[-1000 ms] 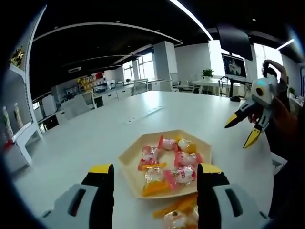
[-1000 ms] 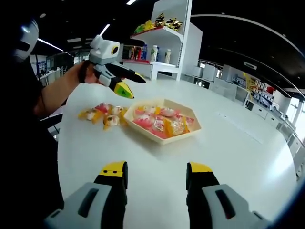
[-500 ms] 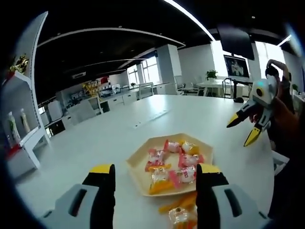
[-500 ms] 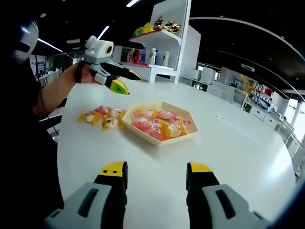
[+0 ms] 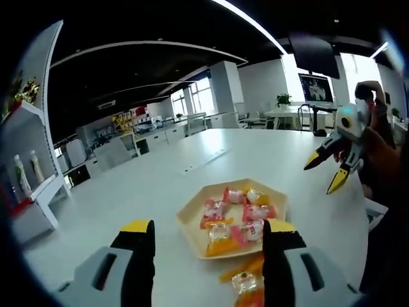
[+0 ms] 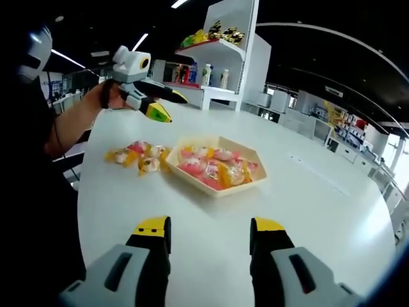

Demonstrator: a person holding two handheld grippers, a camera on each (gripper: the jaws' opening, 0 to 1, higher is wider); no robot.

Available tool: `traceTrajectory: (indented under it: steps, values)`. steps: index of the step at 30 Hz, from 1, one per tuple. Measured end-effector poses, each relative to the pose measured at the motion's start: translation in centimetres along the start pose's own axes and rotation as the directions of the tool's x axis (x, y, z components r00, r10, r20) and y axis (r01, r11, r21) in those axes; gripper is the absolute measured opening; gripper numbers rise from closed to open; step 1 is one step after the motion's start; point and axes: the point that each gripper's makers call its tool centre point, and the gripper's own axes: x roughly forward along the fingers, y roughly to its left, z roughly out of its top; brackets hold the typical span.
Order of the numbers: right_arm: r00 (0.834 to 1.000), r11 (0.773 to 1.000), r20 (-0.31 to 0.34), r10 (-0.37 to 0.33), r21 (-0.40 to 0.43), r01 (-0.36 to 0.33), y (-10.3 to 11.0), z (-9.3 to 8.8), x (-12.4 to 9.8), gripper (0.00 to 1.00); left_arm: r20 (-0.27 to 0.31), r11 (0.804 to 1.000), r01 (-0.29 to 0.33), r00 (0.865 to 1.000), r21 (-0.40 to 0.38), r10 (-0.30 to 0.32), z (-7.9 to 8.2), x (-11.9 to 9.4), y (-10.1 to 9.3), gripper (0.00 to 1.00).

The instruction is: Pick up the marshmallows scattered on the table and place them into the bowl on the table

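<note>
Two hand-held grippers hang above the white table (image 6: 307,192), each with jaws spread wide and holding nothing: the right hand-held gripper (image 6: 209,236) at 6 o'clock in its own view, the left hand-held gripper (image 6: 163,105) at 11 o'clock beyond. Loose marshmallows (image 6: 135,157) lie just beside the hexagonal bowl (image 6: 220,187), at its 9 o'clock. Farther off stands a shelf (image 6: 217,48).
</note>
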Motion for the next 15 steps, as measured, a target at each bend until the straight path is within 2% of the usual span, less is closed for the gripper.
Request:
traceTrajectory:
  steps: [4,12,15]
  values:
    - [1.0,1.0,0.002,0.006,0.0,-0.006,0.3,0.1,0.1,0.49,0.013,1.0,-0.014,1.0,-0.015,0.014,0.3,-0.6,0.4,0.66]
    - [1.0,1.0,-0.002,0.004,-0.001,-0.004,0.2,0.0,0.0,0.49,-0.005,1.0,-0.026,1.0,-0.003,0.026,-0.1,-1.3,0.3,0.65]
    - [1.0,1.0,-0.001,0.01,0.001,-0.01,0.3,0.0,0.0,0.49,-0.02,1.0,-0.005,1.0,0.006,0.005,-0.4,-1.3,-0.6,0.65]
